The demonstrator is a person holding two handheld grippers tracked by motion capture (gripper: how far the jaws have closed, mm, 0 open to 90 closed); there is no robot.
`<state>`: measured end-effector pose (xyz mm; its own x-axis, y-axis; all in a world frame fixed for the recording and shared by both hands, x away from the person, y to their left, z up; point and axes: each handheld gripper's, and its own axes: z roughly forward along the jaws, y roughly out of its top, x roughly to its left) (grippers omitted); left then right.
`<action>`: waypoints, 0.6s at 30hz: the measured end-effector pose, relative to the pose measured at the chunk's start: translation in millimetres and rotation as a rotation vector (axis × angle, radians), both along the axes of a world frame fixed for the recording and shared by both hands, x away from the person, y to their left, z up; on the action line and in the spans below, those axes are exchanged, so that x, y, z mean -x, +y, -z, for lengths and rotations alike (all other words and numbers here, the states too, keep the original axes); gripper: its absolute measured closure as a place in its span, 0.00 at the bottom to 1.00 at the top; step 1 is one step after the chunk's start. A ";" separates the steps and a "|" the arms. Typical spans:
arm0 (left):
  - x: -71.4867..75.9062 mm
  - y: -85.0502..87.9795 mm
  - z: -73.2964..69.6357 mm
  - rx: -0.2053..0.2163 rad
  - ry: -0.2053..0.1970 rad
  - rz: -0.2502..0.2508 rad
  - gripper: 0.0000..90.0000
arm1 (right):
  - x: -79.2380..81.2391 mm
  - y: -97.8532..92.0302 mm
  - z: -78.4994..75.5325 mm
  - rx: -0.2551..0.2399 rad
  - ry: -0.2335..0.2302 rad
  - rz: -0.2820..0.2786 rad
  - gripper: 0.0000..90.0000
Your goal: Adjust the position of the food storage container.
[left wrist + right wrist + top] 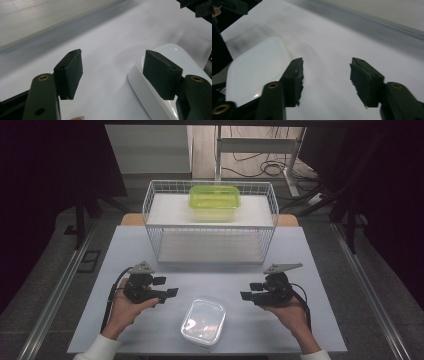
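left gripper [168, 287] jaws wide apart, holding nothing | right gripper [248, 291] jaws wide apart, holding nothing | clear lidded container [203, 322] between them on pale table [325, 310], contents not discernible | white wire rack [210, 222] behind, green-lidded container [214, 200] on top shelf | dark room, floor cables [260, 167]

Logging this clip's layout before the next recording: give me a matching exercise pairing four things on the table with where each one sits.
Things
1. green container
2. clear lidded container
3. left tongs
4. right tongs

Places
A. near the table's front edge, between the two hands
B. on the top shelf of the white wire rack
C. open, held over the table to the right of the clear container
D. open, held over the table to the left of the clear container

Pairs: 1-B, 2-A, 3-D, 4-C
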<state>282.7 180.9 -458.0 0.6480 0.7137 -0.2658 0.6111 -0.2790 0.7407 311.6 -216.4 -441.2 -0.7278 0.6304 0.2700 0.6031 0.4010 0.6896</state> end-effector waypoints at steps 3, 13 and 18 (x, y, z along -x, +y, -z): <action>-0.8 0.1 0.9 -0.003 0.003 -0.002 0.34 | 2.3 4.3 0.2 -0.001 0.006 -0.024 0.58; -5.0 5.7 6.3 0.013 0.030 -0.025 0.33 | 22.8 46.1 -4.9 0.038 0.017 -0.213 0.95; -6.3 8.3 8.2 0.012 0.036 -0.033 0.33 | 42.5 81.4 -6.2 0.100 0.017 -0.329 0.99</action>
